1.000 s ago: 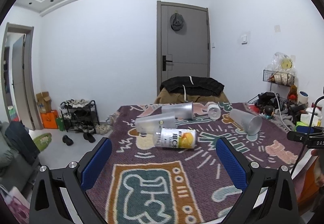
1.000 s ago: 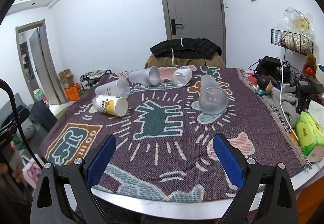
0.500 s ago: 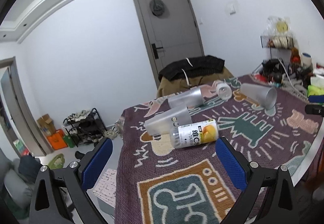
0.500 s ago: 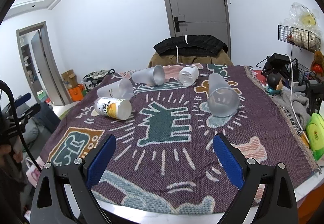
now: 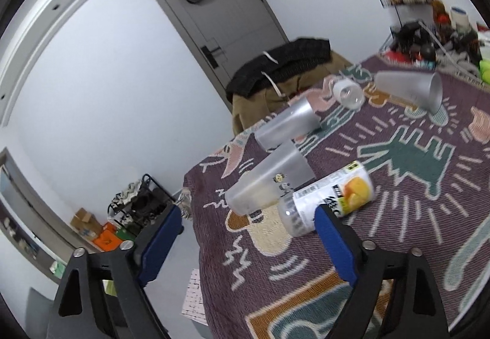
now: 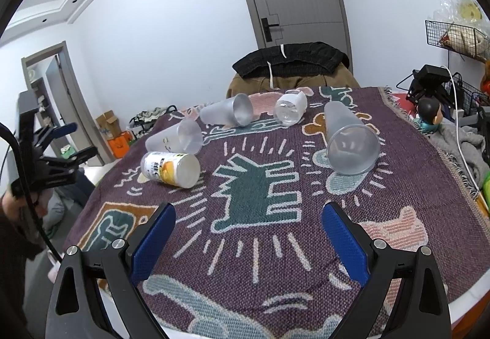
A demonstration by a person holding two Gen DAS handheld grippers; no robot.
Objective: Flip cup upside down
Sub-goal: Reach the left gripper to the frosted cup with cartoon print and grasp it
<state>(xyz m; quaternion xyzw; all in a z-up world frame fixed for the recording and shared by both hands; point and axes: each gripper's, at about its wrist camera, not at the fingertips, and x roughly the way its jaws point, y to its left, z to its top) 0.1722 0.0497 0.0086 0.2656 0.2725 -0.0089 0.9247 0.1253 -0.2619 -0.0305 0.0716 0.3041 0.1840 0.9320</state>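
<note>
Several cups lie on their sides on a patterned purple cloth (image 6: 260, 247). A printed cup with an orange picture (image 5: 327, 201) (image 6: 170, 169) lies next to a frosted cup (image 5: 266, 182) (image 6: 176, 139). Another frosted cup (image 5: 288, 124) (image 6: 228, 113), a small clear cup (image 5: 349, 93) (image 6: 291, 109) and a large frosted cup (image 5: 408, 89) (image 6: 349, 136) lie further off. My left gripper (image 5: 245, 234) is open and empty at the table's left edge, just short of the printed cup. My right gripper (image 6: 248, 231) is open and empty above the cloth's front.
A chair draped with dark clothes (image 6: 291, 63) stands behind the table. Clutter, cables and a wire rack (image 6: 444, 100) crowd the right side. A shoe rack and boxes (image 5: 134, 210) sit on the floor at left. The left gripper shows in the right wrist view (image 6: 52, 155).
My left gripper has moved closer to the printed cup and tilted, so the table now looks slanted. My right gripper has shifted slightly forward over the cloth. The cups have not moved.
</note>
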